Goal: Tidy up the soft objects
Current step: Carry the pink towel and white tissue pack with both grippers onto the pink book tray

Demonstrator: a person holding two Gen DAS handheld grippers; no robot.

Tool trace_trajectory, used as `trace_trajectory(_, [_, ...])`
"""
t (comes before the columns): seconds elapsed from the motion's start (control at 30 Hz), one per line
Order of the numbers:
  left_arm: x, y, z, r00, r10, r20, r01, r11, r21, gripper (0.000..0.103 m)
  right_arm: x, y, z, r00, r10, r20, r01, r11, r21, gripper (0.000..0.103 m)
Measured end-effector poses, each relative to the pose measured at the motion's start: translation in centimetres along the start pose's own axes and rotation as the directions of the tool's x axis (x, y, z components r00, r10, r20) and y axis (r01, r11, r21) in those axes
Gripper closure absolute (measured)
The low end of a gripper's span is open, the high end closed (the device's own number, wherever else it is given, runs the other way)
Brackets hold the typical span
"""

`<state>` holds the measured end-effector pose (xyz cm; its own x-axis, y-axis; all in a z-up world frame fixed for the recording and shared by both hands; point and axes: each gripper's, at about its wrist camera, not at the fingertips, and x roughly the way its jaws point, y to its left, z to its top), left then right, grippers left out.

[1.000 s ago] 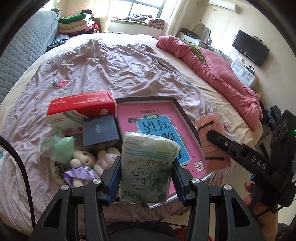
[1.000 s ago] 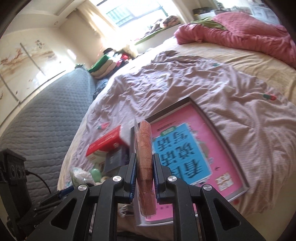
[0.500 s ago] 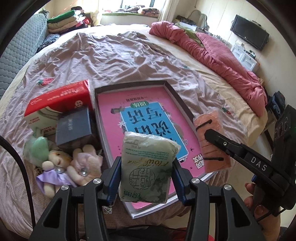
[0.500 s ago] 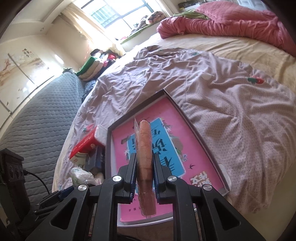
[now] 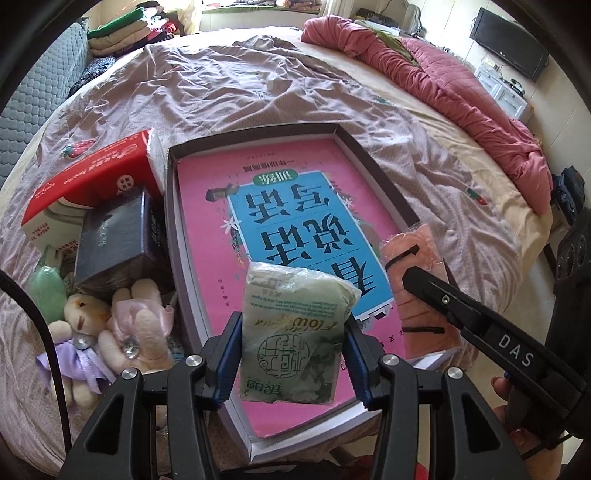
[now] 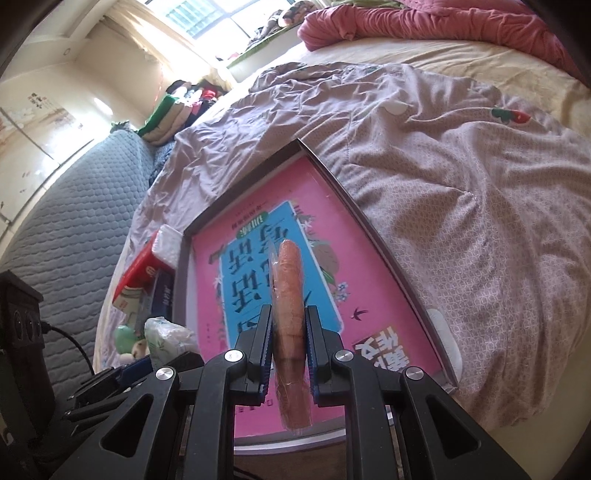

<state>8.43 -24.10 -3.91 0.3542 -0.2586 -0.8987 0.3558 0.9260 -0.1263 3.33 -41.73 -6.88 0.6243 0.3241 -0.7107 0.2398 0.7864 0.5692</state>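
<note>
My left gripper (image 5: pixel 291 332) is shut on a green-and-white tissue pack (image 5: pixel 295 332) and holds it above the near end of a shallow dark-rimmed box (image 5: pixel 171 229) with a pink and blue book cover inside. My right gripper (image 6: pixel 289 332) is shut on an orange packet in clear wrap (image 6: pixel 290 314), held edge-on above the same box (image 6: pixel 354 206). The orange packet (image 5: pixel 417 280) also shows in the left wrist view, over the box's right rim. The tissue pack (image 6: pixel 166 339) shows at lower left in the right wrist view.
Left of the box lie a red tissue box (image 5: pixel 92 177), a dark blue box (image 5: pixel 114 236), a green soft toy (image 5: pixel 46 291) and plush bears (image 5: pixel 110 325). All rest on a mauve sheet (image 5: pixel 240 92). A pink quilt (image 5: pixel 461 96) lies at the far right; folded clothes (image 5: pixel 122 29) at the far left.
Both grippers have moved forward and over the box, each still holding its item. The box and book cover fill more of both views.
</note>
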Motion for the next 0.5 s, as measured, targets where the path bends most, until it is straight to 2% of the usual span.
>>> trace_trajectory(0.5, [2.7, -0.4, -0.4, 0.998, 0.035, -0.048, -0.034, 0.999, 0.006, 0.052, 1.3, -1.0, -0.4, 0.997, -0.065, -0.028, 0.065, 0.998, -0.014, 0.083])
